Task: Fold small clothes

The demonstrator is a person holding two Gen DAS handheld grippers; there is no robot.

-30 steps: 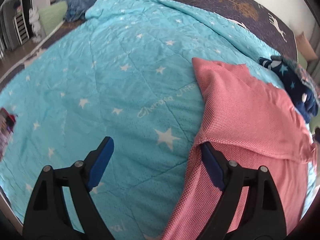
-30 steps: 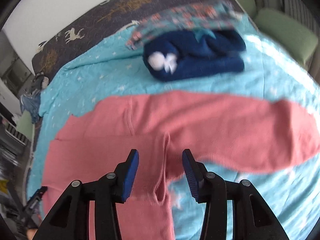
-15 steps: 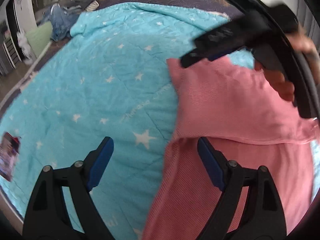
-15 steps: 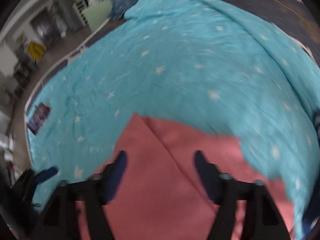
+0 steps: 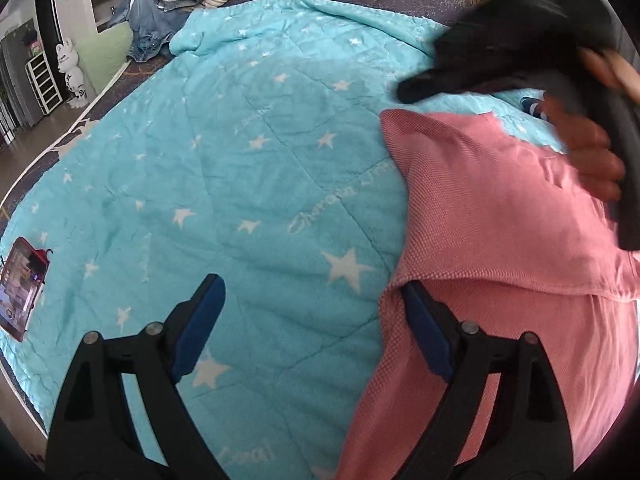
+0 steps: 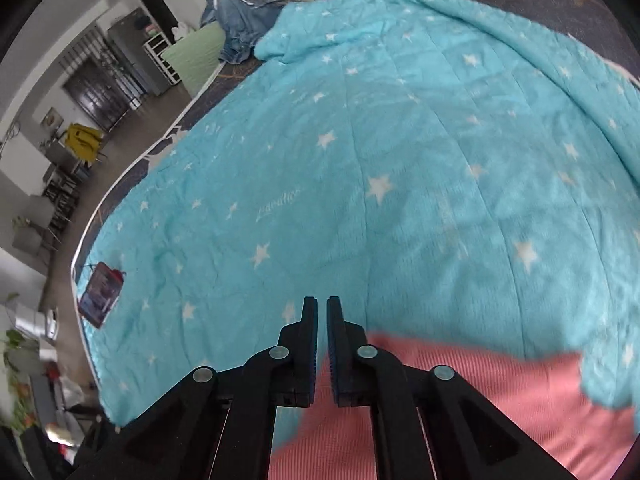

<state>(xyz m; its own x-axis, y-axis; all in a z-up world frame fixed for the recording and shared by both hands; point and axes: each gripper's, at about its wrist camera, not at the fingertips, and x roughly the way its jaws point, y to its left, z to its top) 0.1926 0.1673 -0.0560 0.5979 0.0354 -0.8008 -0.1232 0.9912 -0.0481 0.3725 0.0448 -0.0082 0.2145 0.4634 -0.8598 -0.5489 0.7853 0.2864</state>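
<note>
The left hand-held gripper [image 5: 310, 312] hangs over the bed with its jaws wide apart and nothing between them; its blue pad [image 5: 424, 334] on the right side sits at the edge of the pink garment [image 5: 492, 216], whether touching it I cannot tell. That garment lies on the turquoise star blanket [image 5: 256, 152], filling the area from 2 to 5 o'clock in the left wrist view, with a folded layer across its upper part. At 1 to 2 o'clock there, a person's hand [image 5: 588, 148] holds the right hand-held gripper [image 6: 321, 308], blurred black, above the garment's far corner. In the right wrist view its jaws have just been closing and stand together, with no cloth visible between them; the pink garment lies below them at 5 o'clock. A phone [image 5: 18, 286] rests on the blanket at 8 o'clock, well apart from the garment
</note>
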